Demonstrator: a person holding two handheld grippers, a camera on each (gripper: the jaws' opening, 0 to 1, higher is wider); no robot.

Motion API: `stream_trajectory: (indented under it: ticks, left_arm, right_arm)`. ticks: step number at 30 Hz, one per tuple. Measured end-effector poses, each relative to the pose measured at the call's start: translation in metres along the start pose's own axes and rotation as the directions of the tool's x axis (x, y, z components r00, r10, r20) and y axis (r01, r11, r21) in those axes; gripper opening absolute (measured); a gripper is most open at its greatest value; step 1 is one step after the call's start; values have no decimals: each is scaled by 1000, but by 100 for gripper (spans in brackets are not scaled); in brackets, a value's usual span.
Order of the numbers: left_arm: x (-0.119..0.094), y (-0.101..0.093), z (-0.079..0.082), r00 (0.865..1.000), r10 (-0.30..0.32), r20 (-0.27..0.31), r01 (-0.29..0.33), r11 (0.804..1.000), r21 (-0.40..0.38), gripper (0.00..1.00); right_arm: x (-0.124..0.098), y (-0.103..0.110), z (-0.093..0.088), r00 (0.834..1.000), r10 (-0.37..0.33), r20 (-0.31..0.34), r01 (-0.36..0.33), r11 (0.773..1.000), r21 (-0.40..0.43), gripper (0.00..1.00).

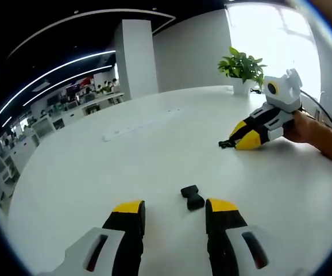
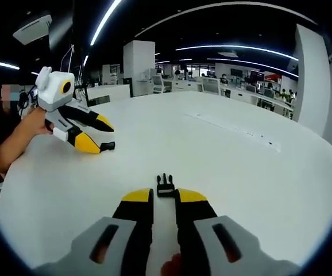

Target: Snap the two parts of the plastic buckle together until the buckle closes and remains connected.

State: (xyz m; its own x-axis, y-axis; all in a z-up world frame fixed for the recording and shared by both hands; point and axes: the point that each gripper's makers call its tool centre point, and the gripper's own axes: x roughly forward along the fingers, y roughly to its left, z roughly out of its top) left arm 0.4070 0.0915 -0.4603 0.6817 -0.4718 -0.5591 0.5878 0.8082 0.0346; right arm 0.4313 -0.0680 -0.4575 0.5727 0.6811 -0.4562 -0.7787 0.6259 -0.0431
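Low in the centre of the left gripper view, a small black buckle part [image 1: 192, 196], the socket half by its blocky shape, lies flat on the white table [image 1: 154, 155], just ahead of the left gripper [image 1: 174, 208] and slightly nearer its right-hand jaw. Its long axis runs on a slant from upper left to lower right of the frame, so it sits roughly across the gap, not along it. The left gripper's jaws stand wide apart and hold nothing. At the right of that view, the right gripper [image 1: 240, 141] rests on the table with a small black piece at its tip. Low in the centre of the right gripper view, the pronged buckle part [image 2: 165, 187] sits right at the tips of the right gripper [image 2: 165, 196], prongs pointing up the frame, away from the jaws. These jaws are nearly together around its base, but whether they actually pinch it cannot be told. The left gripper [image 2: 100, 138] appears at the left, with the socket half [image 2: 107, 146] just off its tip. Each gripper is nearest its own half; the two halves lie well apart.
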Motion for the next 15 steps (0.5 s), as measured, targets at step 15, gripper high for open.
stream_trajectory:
  ticks: [15]
  left_arm:
    - [0,-4,-1,1000,-11,-14,11,1000,-27,36]
  right_arm:
    - [0,-1,0,1000,-12,3,12,1000,0,12]
